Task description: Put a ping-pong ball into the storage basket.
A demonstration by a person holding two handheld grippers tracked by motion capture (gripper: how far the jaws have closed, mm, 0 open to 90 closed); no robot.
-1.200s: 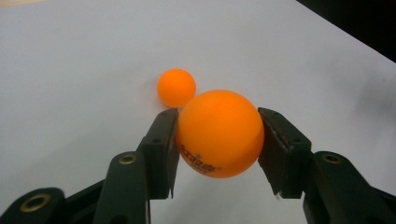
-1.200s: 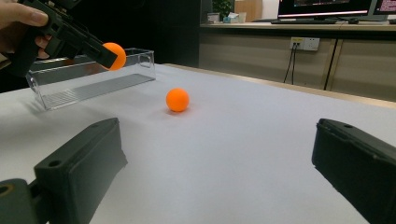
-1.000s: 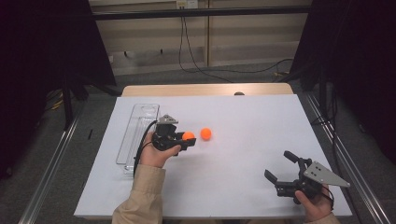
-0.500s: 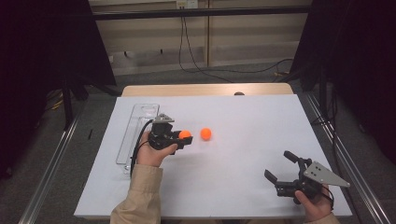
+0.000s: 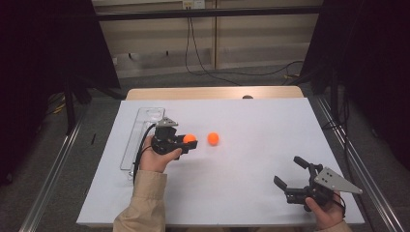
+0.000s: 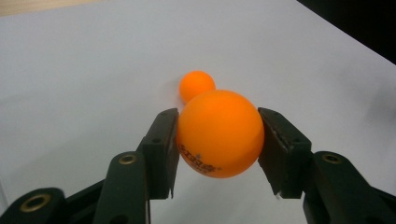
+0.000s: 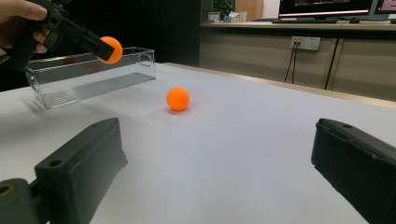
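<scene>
High view: left claw [image 5: 189, 141] clamped on one orange ball [image 5: 189, 138], raised off the desk [image 5: 251, 145]; clear tray [image 5: 140, 133] lies just behind it along the left edge. Second ball [image 5: 213, 138] rests mid-desk. Right claw [image 5: 290, 175] gapes empty, near right corner.

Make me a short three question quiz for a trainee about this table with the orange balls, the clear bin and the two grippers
1. True or false: the left gripper is closed on an orange ball.
2. Where is the second ball? A) inside the clear bin B) on the white table top C) in the right gripper
3. Fill in: the right gripper has its jaws ____ with nothing between them.

Key:
1. True; both pads press the held ball, which is lifted off the table.
2. B; it lies free on the surface, apart from the clear bin.
3. open
</scene>
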